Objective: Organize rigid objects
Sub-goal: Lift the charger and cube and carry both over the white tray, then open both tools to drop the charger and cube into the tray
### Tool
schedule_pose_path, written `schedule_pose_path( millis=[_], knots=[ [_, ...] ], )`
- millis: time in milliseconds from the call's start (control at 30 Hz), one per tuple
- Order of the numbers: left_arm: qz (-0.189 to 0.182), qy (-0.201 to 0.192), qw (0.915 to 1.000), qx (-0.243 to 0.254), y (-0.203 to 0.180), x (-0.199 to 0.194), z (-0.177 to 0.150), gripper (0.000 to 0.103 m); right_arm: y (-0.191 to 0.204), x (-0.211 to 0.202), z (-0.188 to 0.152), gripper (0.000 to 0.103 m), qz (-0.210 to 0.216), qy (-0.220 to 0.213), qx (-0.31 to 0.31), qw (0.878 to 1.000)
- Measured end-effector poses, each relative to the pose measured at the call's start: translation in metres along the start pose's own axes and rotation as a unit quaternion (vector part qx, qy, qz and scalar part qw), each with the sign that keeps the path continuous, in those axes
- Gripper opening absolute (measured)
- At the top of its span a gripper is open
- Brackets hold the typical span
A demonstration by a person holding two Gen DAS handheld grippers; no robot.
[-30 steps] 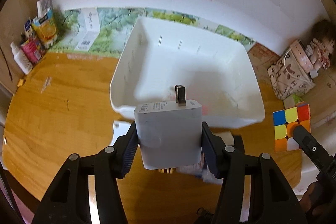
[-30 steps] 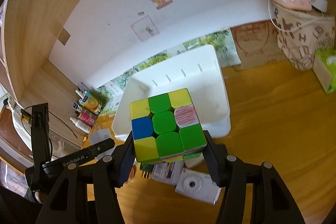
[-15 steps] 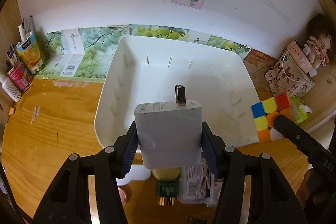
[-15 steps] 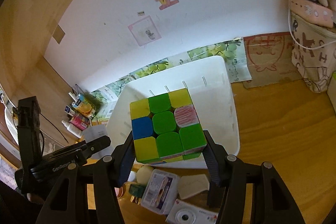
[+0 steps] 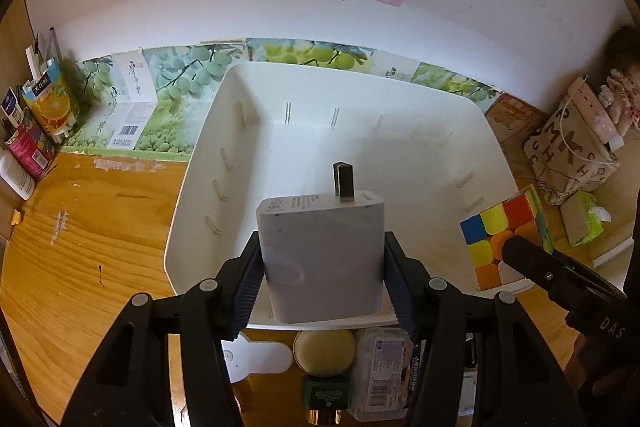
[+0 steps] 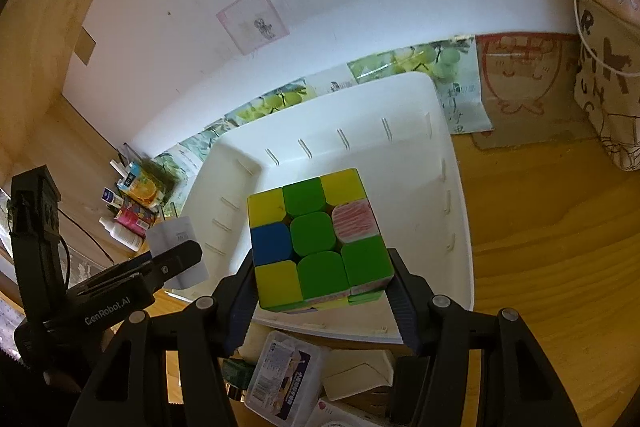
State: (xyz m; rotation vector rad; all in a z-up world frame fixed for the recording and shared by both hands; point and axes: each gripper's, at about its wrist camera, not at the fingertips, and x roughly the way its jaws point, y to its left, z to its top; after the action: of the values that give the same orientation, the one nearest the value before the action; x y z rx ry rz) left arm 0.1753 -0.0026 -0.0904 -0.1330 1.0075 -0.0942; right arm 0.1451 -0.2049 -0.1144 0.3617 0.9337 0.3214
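Note:
My left gripper (image 5: pixel 322 279) is shut on a white plug adapter (image 5: pixel 320 251), prongs pointing away, held over the near edge of the white bin (image 5: pixel 460 143). My right gripper (image 6: pixel 320 283) is shut on a colourful puzzle cube (image 6: pixel 316 235), held over the bin's (image 6: pixel 460 227) near edge. The cube also shows in the left wrist view (image 5: pixel 504 235) at the bin's right side. The adapter shows in the right wrist view (image 6: pixel 178 255) at the bin's left side. The bin's floor looks bare.
Below the grippers lie a clear plastic box (image 6: pixel 284 383), a round cream tin (image 5: pixel 324 351) and a small green bottle (image 5: pixel 326 393). Cartons and bottles (image 5: pixel 36 131) stand far left. A patterned bag (image 5: pixel 572 155) and a tissue pack (image 5: pixel 584 219) sit right.
Both grippers have moved forward and now hold their objects over the bin's near edge. The bin looks larger and closer in both views. Neither grip has changed.

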Motion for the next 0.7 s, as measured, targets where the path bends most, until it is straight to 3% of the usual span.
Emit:
schedule_pose_path(
  millis=[200,267,367,700],
  knots=[
    [0.002,0.017,0.9998,-0.006,0.001,0.008,0.0,0.06,-0.005,0.006,0.0,0.06,-0.003,0.012,0.015,1.0],
    [0.004,0.005,1.0,-0.005,0.0,0.005,0.0,0.062,-0.006,0.006,0.0,0.061,-0.004,0.009,0.016,1.0],
    [0.007,-0.018,0.9998,0.004,-0.003,-0.003,0.001,0.079,-0.008,0.006,-0.001,0.061,-0.007,0.012,0.024,1.0],
    [0.009,-0.037,0.9992,0.011,-0.007,-0.025,-0.003,0.079,0.004,-0.016,0.0,0.065,0.005,-0.022,0.007,1.0]
  ],
)
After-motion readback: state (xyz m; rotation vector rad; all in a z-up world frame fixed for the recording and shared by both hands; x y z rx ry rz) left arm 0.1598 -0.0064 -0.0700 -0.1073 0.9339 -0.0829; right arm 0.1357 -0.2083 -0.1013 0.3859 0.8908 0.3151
